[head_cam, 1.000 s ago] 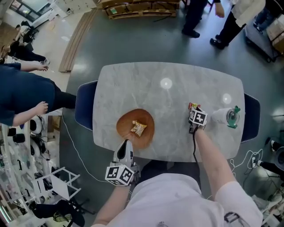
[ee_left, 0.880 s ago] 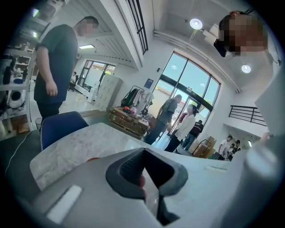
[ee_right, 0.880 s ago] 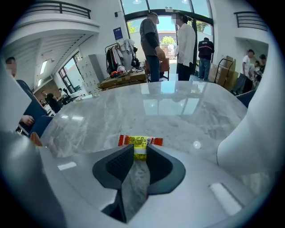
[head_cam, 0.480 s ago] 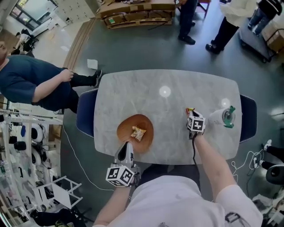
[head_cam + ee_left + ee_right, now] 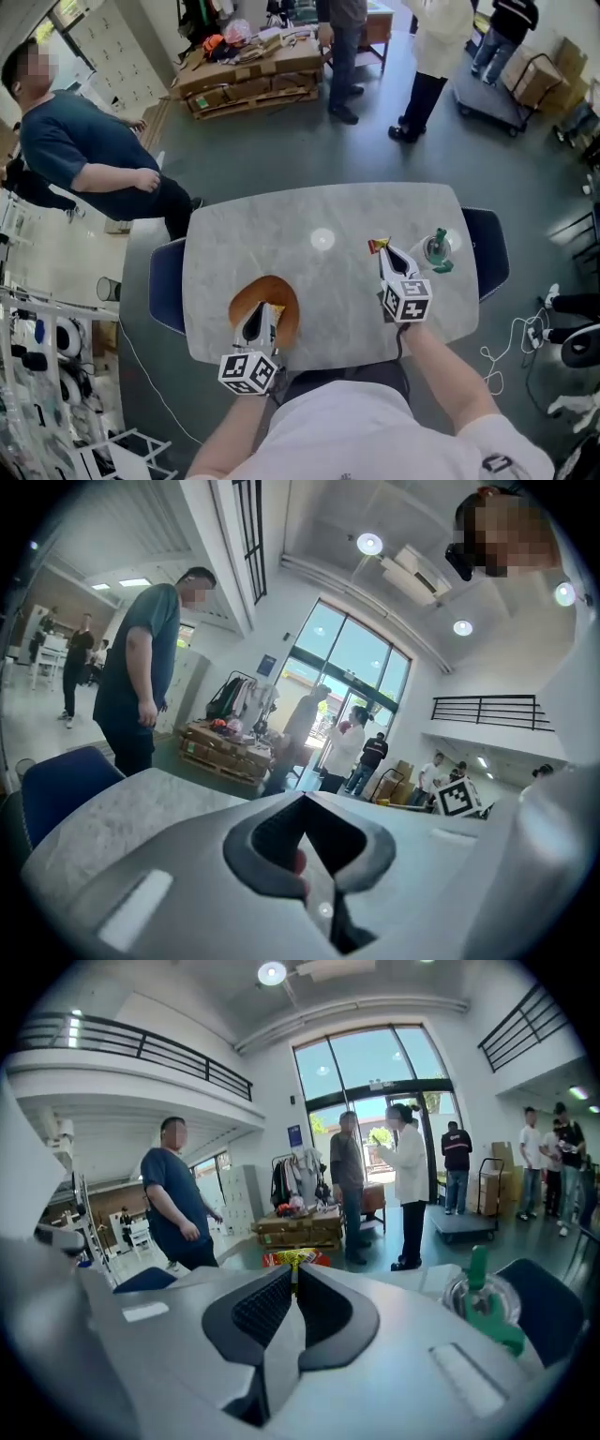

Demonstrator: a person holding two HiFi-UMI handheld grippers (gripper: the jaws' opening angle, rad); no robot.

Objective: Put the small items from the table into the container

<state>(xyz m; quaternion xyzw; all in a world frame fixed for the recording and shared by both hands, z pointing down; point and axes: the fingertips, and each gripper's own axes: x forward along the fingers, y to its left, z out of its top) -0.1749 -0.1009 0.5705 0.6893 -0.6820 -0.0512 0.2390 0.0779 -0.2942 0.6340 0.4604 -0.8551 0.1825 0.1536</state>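
My right gripper [image 5: 385, 251] is shut on a small red and yellow packet [image 5: 378, 246] and holds it up above the right part of the marble table [image 5: 309, 211]. In the right gripper view the packet [image 5: 296, 1258] sticks out just past the closed fingertips. A brown wooden bowl [image 5: 289, 314] sits near the table's front left. My left gripper [image 5: 259, 317] hovers over it with its jaws together and hides the inside of the bowl. In the left gripper view the gripper [image 5: 305, 801] holds nothing that I can see.
A clear cup with a green lid [image 5: 437, 249] stands on the table just right of the raised packet. Blue chairs stand at the left [image 5: 164, 281] and right [image 5: 489, 246] ends. A person in blue [image 5: 94, 159] stands at the left, others beyond the table by a loaded pallet [image 5: 248, 75].
My right gripper closed on the packet by the cup and lifted it off the table. My left gripper rose forward over the bowl. The head view tilted up.
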